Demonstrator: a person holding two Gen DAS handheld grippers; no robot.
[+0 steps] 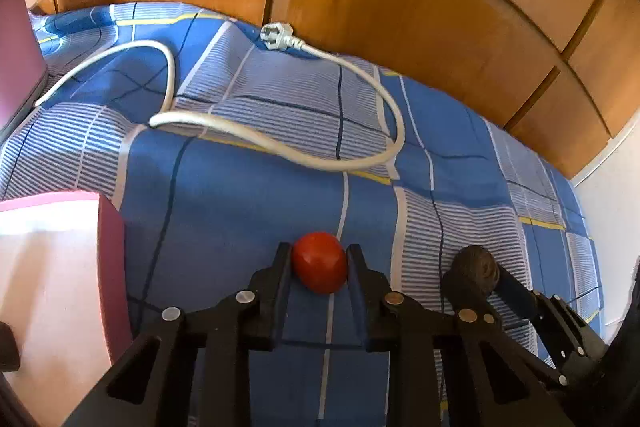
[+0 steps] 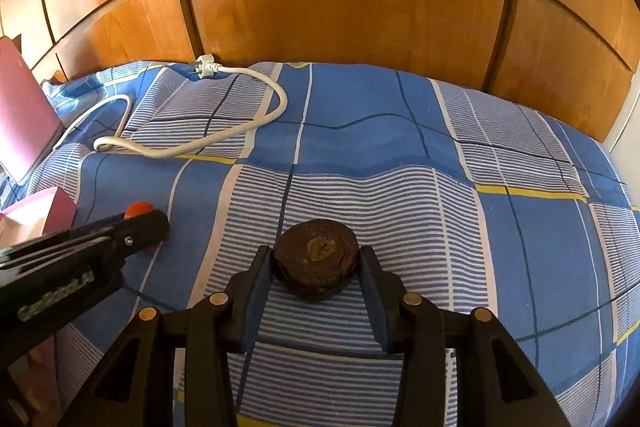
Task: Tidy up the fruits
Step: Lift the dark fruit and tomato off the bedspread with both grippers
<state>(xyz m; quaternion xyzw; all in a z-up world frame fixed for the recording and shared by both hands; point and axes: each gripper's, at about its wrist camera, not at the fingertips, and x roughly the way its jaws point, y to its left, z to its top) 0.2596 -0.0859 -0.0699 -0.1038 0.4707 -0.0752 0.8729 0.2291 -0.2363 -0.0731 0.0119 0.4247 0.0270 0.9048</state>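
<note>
Your left tongs (image 1: pixel 319 259) grip the red fruit (image 1: pixel 319 267) at the lower centre of the left wrist view, just above the blue checked bed cover (image 1: pixel 248 203). Your right tongs (image 2: pixel 316 263) are closed on the dark brown fruit (image 2: pixel 315 259), low in the centre of the right wrist view. A pink box (image 1: pixel 56 267) sits at lower left; a white cable (image 1: pixel 280 143) loops across the upper bed.

Bedsheet (image 2: pixel 360 115): blue blocks, white-and-blue pinstriped panels, thin yellow and dark navy lines noted.
Red fruit (image 1: pixel 319 267): glossy red-orange.
Brown fruit (image 2: pixel 315 259): dark brown, yellowish patch at centre.
Cable (image 1: pixel 280 147) and plug (image 1: pixel 276 35): white.
Box (image 1: pixel 60 267): pink outside, pale inside.
Wardrobe (image 2: pixel 340 7): orange-brown wood grain.
Left tool (image 1: pixel 319 263), right tool (image 2: pixel 316 263): black, silver rivets.
</note>
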